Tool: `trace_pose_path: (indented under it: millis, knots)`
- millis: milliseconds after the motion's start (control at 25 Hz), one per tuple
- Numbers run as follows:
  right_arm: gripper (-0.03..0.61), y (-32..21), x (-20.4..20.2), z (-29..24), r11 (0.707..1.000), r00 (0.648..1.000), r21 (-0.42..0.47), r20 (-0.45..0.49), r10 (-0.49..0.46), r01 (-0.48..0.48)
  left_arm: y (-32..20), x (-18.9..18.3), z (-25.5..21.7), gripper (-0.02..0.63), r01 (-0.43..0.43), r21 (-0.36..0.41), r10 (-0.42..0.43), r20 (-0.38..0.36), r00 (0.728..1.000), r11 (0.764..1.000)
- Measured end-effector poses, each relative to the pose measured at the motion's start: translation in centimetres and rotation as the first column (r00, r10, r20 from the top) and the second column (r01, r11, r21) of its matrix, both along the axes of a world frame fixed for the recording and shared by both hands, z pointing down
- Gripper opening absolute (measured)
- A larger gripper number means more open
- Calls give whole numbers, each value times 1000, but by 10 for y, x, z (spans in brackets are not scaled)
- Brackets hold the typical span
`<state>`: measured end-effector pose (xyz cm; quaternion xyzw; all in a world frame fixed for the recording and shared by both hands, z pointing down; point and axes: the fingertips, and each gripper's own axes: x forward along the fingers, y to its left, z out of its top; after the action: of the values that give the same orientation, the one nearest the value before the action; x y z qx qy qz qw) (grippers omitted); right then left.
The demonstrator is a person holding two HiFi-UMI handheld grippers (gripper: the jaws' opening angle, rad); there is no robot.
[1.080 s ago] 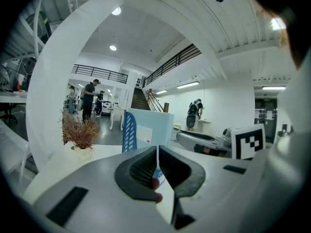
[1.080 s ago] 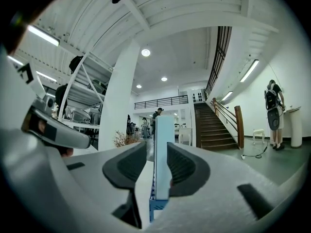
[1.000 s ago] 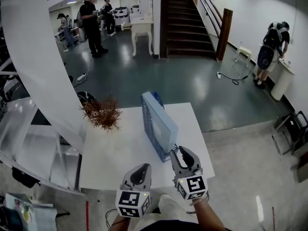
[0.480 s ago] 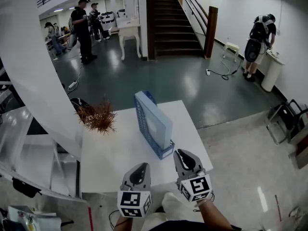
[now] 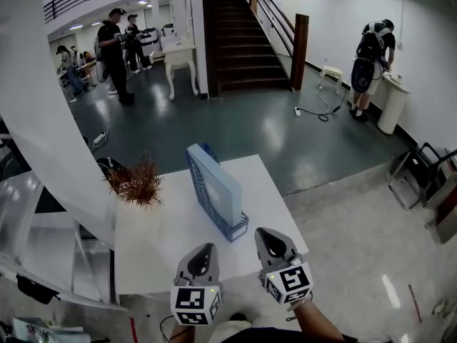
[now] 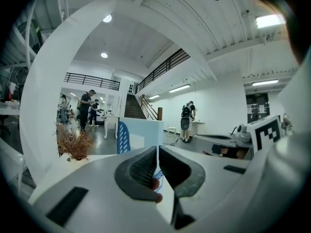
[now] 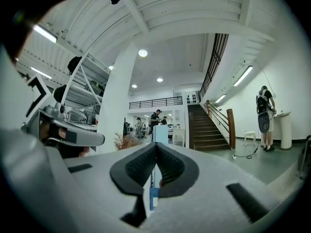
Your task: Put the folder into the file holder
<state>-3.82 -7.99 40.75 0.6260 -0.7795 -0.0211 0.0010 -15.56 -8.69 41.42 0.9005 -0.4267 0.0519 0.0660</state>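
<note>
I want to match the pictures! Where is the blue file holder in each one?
Head view: file holder on the table, picture centre.
Left gripper view: left of centre.
Right gripper view: small, near centre.
Landmark: the dried plant sits left of it everywhere.

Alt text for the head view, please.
Seen from above, a blue file holder stands on a white table with a pale folder upright inside it. The left gripper and right gripper hover near the table's close edge, fingers closed on nothing. A dried plant sits at the table's left.
</note>
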Motion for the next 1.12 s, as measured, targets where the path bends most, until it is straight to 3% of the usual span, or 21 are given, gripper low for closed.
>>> trace_pose_path:
  millis: [1120]
  knots:
    - [0,78,69,-36,999,1000,33,-7,-7,7,66,50,-10,15,64,-8,-64,27,998,998]
